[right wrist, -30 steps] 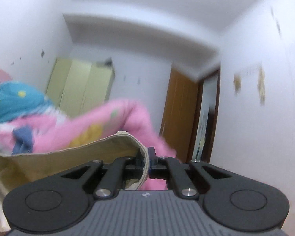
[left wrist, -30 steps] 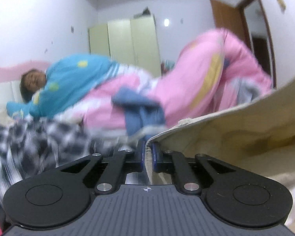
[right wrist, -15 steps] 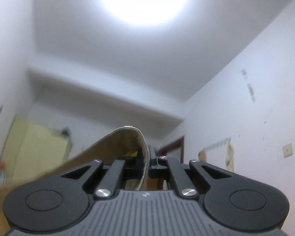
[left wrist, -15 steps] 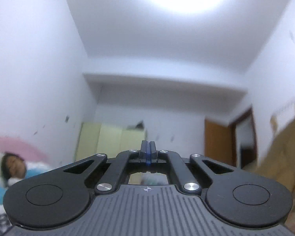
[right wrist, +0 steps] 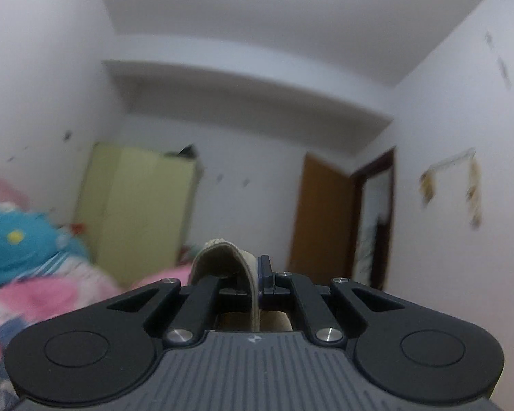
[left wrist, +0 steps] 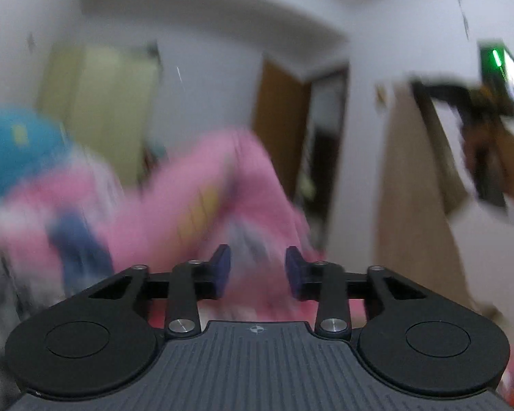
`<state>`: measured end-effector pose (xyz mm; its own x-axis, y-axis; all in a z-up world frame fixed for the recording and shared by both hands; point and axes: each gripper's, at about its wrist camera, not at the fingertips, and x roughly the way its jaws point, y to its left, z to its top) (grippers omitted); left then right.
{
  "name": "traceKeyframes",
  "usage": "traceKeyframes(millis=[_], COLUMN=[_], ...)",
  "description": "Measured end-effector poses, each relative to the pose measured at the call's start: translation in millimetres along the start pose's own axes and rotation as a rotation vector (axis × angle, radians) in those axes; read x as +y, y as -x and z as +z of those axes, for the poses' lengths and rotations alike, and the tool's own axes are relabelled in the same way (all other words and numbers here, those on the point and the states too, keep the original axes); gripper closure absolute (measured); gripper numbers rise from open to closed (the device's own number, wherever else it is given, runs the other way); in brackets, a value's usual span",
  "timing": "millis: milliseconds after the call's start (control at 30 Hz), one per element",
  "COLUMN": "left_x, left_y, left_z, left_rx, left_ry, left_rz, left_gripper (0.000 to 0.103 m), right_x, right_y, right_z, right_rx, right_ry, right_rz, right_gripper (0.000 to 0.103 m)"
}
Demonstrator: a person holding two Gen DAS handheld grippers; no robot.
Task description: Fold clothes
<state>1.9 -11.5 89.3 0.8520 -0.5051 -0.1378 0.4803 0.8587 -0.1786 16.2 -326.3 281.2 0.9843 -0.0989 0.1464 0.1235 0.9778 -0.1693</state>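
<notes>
Left gripper [left wrist: 257, 267]: jaws apart and opening, nothing between the blue pads [left wrist: 221, 267]; a second ago clamped on the hem of the beige garment [left wrist: 414, 205], now let go of it. Right gripper [right wrist: 257, 274]: clamped tight on a folded beige edge [right wrist: 222, 257], same hold as a second ago, but lifted well above the bedding.

Garment now hanging as a long strip at the right of the left wrist view, down from the raised right gripper [left wrist: 425, 85] near the top right corner, with a hand [left wrist: 490, 157] on its grip. No longer stretched flat between two holds.

Far side: pink quilt [left wrist: 202, 185] heaped across the middle, a blue-clad person lying at the left [right wrist: 20, 246], pale green wardrobe [right wrist: 137, 205] and brown door [right wrist: 322, 219] against the back wall. Left view heavily blurred.

Probable reading: cloth held up from one corner to let it drop straight. Next need, likely: a fresh pinch by the free gripper lower on the hanging edge. Risk: twisted cloth, wrong edge caught.
</notes>
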Motion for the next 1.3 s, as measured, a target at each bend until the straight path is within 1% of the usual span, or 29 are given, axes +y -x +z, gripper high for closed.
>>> traceKeyframes(millis=[33,67,100,133,167,200,233,300,333,367,400,500,633,700,833,867,933,1033,1100,1167,1233,1300], left_x=[-0.5,-1.8,-4.0,-6.3,-8.1,-4.4,-7.4,-13.1,-20.2,-27.2,-34.0,-42.8,-41.1,-42.0,-40.5,-38.7,-38.4,-39.0,-38.5,-37.2,-39.2,-46.2], left_y=[-3.4,-5.8,-5.7,-5.6,-4.4,-3.2,-0.5,6.3,6.8,8.3,9.8,4.2,-11.3,-17.3,-19.8,-17.9,-4.3,27.3,39.9,44.4,33.9,27.9], left_z=[-27.9,-45.7,-60.1,-74.4,-82.8,-84.9,-88.0,-90.9,-90.6,-92.1,-93.8,-109.6,-127.4,-132.6,-130.4,-129.6,-127.0,-130.3,-136.5,-143.3,-148.8,-150.7], left_rx=[0.056,0.089,0.112,0.134,0.147,0.162,0.161,0.155,0.150,0.134,0.119,0.140,0.217,0.225,0.199,0.188,0.160,0.078,0.039,0.042,0.074,0.068], left_ry=[0.012,0.023,0.036,0.049,0.064,0.068,0.072,0.069,0.043,0.006,-0.031,-0.088,-0.055,-0.052,-0.084,-0.090,-0.130,-0.229,-0.283,-0.310,-0.326,-0.335], left_rz=[-0.026,-0.046,-0.071,-0.096,-0.123,-0.156,-0.189,-0.249,-0.269,-0.259,-0.248,-0.218,-0.190,-0.156,-0.036,-0.009,0.033,0.067,0.095,0.100,0.100,0.084], left_gripper=[0.059,0.053,0.049,0.041,0.036,0.034,0.033,0.019,0.005,0.001,0.001,0.001,0.001,0.001,0.003,0.005,0.006,0.005,0.002,0.000,0.000,0.000], right_x=[3.8,9.2,13.8,18.9,24.0,31.6,39.4,53.4,60.4,67.4,74.4,86.0,81.6,78.9,70.7,68.6,62.9,51.5,47.8,43.6,41.0,40.8], right_y=[4.1,8.6,11.0,13.2,15.4,18.7,22.0,29.1,32.6,36.2,39.8,49.7,64.1,68.6,81.6,85.9,92.9,102.1,106.3,110.6,115.0,119.2], right_z=[-14.9,-24.7,-34.9,-39.3,-43.3,-44.5,-45.5,-38.2,-34.4,-30.7,-26.9,-13.8,1.5,9.0,20.1,21.9,23.0,25.5,24.4,25.6,26.6,27.4], right_rx=[0.019,0.039,0.064,0.083,0.101,0.114,0.127,0.122,0.120,0.117,0.115,0.080,0.041,0.025,-0.001,-0.007,-0.017,-0.032,-0.037,-0.039,-0.042,-0.043], right_ry=[-0.011,-0.027,-0.044,-0.047,-0.050,-0.041,-0.031,-0.019,-0.013,-0.007,-0.001,-0.014,-0.079,-0.083,-0.078,-0.076,-0.077,-0.084,-0.098,-0.109,-0.112,-0.108], right_rz=[0.022,0.046,0.069,0.088,0.108,0.130,0.153,0.195,0.216,0.237,0.258,0.293,0.325,0.331,0.338,0.340,0.342,0.339,0.342,0.351,0.360,0.366], right_gripper=[0.100,0.100,0.100,0.100,0.100,0.100,0.100,0.100,0.100,0.100,0.100,0.100,0.100,0.100,0.100,0.100,0.100,0.100,0.100,0.100,0.100,0.100])
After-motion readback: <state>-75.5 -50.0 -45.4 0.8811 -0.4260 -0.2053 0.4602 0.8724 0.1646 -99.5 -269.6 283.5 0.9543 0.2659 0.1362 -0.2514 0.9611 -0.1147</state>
